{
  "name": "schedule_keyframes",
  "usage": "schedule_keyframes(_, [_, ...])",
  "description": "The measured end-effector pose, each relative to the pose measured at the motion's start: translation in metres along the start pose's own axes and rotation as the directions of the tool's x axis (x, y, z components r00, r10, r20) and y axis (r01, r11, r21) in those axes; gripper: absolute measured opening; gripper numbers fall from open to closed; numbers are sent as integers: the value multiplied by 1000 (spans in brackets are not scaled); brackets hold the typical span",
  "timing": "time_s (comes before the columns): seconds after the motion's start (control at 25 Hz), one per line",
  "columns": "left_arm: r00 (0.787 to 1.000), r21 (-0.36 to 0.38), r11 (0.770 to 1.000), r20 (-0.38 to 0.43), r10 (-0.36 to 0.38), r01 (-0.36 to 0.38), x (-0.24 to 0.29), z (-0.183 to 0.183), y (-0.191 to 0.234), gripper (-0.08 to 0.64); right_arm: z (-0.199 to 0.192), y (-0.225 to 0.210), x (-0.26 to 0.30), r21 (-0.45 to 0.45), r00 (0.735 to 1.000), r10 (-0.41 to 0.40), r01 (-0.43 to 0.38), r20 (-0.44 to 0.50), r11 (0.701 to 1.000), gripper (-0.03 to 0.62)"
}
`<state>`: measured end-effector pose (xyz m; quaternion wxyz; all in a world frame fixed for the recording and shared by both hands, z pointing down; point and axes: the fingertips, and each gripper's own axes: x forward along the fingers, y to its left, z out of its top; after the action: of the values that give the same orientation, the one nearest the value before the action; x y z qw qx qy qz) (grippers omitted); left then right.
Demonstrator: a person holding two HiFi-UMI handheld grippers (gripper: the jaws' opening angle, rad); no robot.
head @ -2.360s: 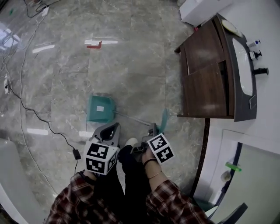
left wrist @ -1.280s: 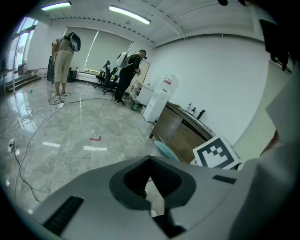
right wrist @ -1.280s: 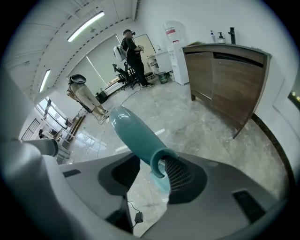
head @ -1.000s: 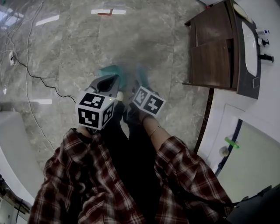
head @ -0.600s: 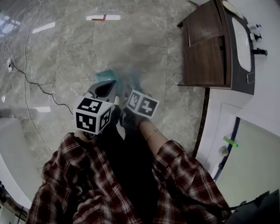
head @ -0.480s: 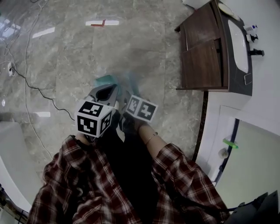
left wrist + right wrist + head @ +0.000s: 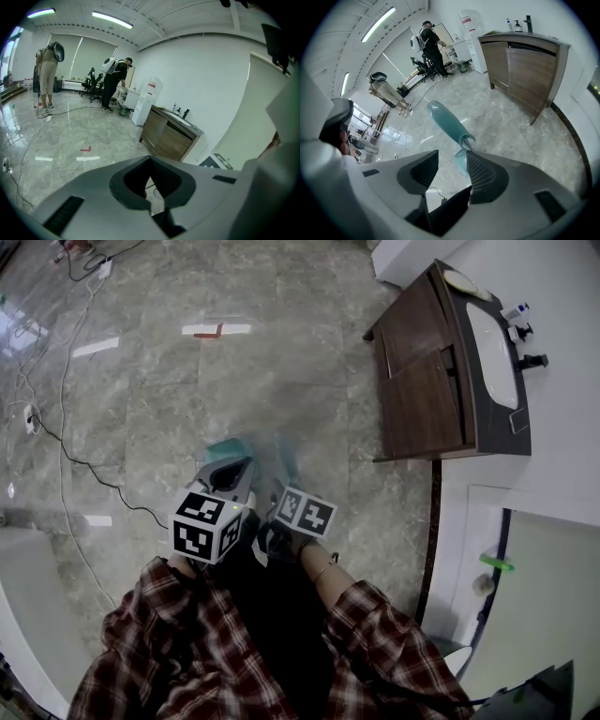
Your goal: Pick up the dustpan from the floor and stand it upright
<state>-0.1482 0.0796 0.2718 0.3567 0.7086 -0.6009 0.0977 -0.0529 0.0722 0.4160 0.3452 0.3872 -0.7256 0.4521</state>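
Dustpan: the teal dustpan [image 7: 225, 448] is on the floor [image 7: 281, 362] at 12 o'clock from my left tongs [image 7: 150, 161]. I see it almost from straight above, so I judge it close to upright. It is blurred in the head view.
Handle: the teal handle [image 7: 445, 123] rises just past the tips of my right tongs [image 7: 452, 159], leaning toward 11 o'clock.
Right tongs: the jaws are apart. A paler teal strip of the handle shows in the gap, close against the right-hand jaw, and I cannot tell whether it touches. Nothing looks clamped.
Left tongs: the jaws are closed tip to tip on nothing, so they lend no support.
Main risk: the dustpan could topple back flat.
Cause: nothing pinches the handle, it leans, and the glossy floor would let the bottom edge slide.
Second risk: I could drag it over as I pull away.
Cause: the hooked end of the handle sits right by the right-hand jaw and could snag there.
Surroundings: the cabinet [image 7: 422, 390] at 2 o'clock and the cable [image 7: 84, 460] at 9 o'clock are well apart from it, so I expect no trouble from them.
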Motion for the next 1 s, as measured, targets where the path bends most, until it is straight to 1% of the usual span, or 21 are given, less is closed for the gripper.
schedule_keyframes(0.28, [999,26,999,11,-32,32,0,7,-11,0,3,-3,-19,-2,999,7,-7,39,1000,176])
schedule_keyframes(0.44, [998,50,997,27,-60,58,0,20,-21,1,12,-6,-41,-39,997,11,-8,76,999,175])
schedule_keyframes(0.52, [997,67,995,39,-74,71,-2,29,-26,0,21,-3,-57,-65,993,34,-27,109,997,175])
schedule_keyframes(0.6, [995,85,993,52,-86,81,-6,39,-31,0,34,5,-74,-108,985,79,-63,154,992,175])
schedule_keyframes(0.68, [993,103,991,65,-96,89,-11,48,-36,1,54,17,-95,-162,967,133,-99,215,982,173])
schedule_keyframes(0.8, [990,121,987,82,-111,101,-20,62,-42,1,91,42,-130,-257,922,219,-139,318,956,173])
schedule_keyframes(0.84, [989,127,986,87,-116,105,-24,66,-45,1,103,52,-142,-298,906,241,-137,348,945,173])
schedule_keyframes(0.92, [987,146,983,97,-130,115,-31,75,-50,0,128,70,-167,-384,871,269,-102,412,918,161])
schedule_keyframes(1.0, [983,170,978,115,-143,122,-39,89,-55,0,149,87,-192,-453,832,291,-54,472,890,97])
